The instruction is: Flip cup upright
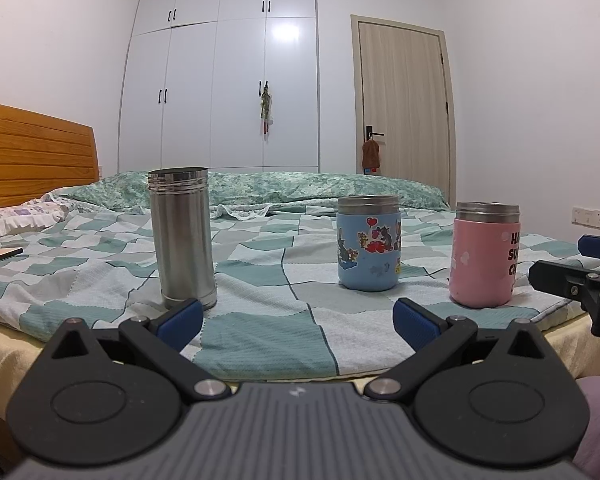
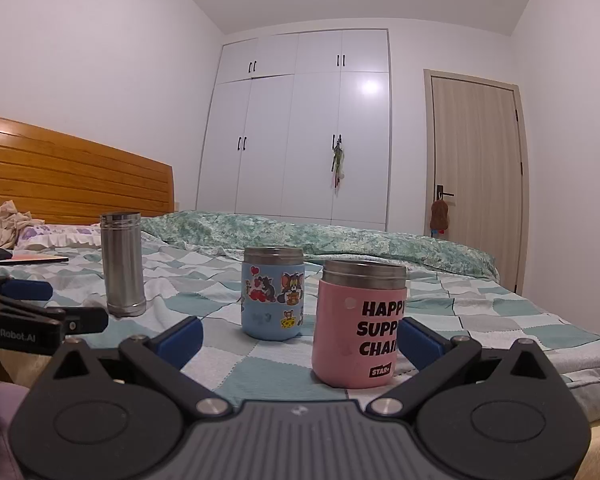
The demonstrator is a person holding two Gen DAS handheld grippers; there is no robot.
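Three cups stand upright in a row on the checked bedsheet [image 1: 260,320]. A tall steel cup [image 1: 182,238] is on the left, a blue cartoon cup [image 1: 368,242] in the middle, a pink cup [image 1: 485,254] on the right. They also show in the right wrist view: steel cup [image 2: 123,264], blue cup [image 2: 273,294], pink cup [image 2: 358,324]. My left gripper [image 1: 298,320] is open and empty, just short of the cups. My right gripper [image 2: 300,336] is open, its right finger close beside the pink cup, with no contact.
The right gripper shows at the left view's right edge [image 1: 580,280], the left gripper at the right view's left edge [image 2: 32,316]. A wooden headboard [image 1: 32,152] and pillow lie far left. A tablet [image 2: 28,259] and mouse lie near it. A green quilt [image 1: 300,188] lies behind.
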